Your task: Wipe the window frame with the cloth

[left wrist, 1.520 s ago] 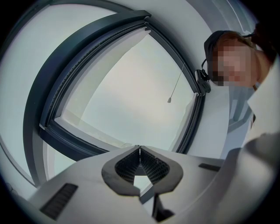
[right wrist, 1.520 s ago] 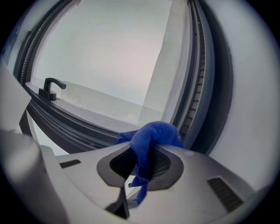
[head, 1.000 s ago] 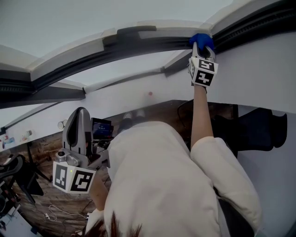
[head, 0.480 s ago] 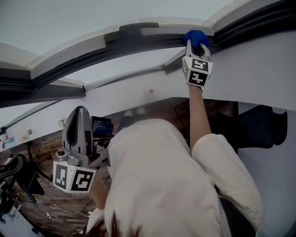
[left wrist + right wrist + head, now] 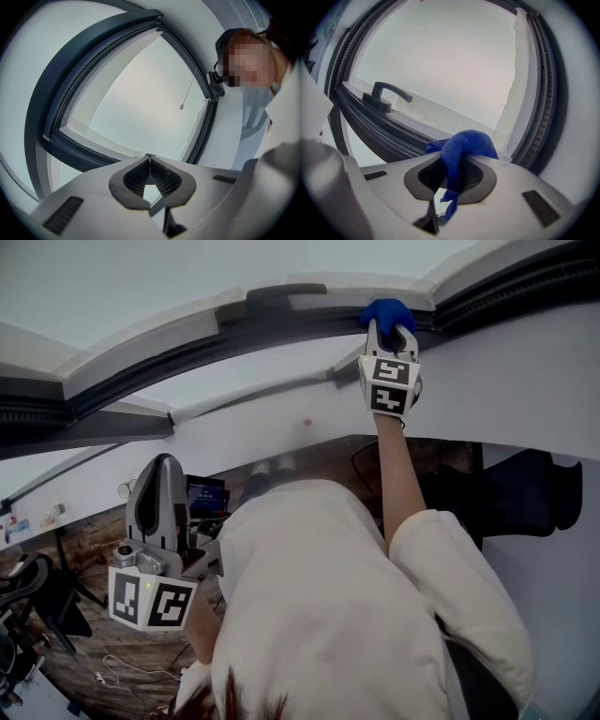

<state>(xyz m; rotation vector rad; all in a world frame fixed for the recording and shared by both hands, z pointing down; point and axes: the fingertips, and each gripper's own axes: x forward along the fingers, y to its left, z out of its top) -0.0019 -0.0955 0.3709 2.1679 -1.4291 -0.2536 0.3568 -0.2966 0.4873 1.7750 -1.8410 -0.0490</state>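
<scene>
Blue cloth [image 5: 388,312] sat bunched at the tip of the right gripper [image 5: 387,334], pressed against the dark window frame [image 5: 281,326] high in the head view, near the frame's upper right corner. In the right gripper view the fingers [image 5: 480,171] were clenched on the cloth [image 5: 464,147], a fold bulging above them and a tail hanging down between them, with the frame's lower rail [image 5: 370,129] and a dark handle [image 5: 387,96] beyond to the left. The person's right arm [image 5: 398,488] reached straight up to it. The left gripper [image 5: 159,474] was held low, well apart from the frame, pointing upward; its fingers [image 5: 161,174] were pinched together at the tips with nothing between them.
</scene>
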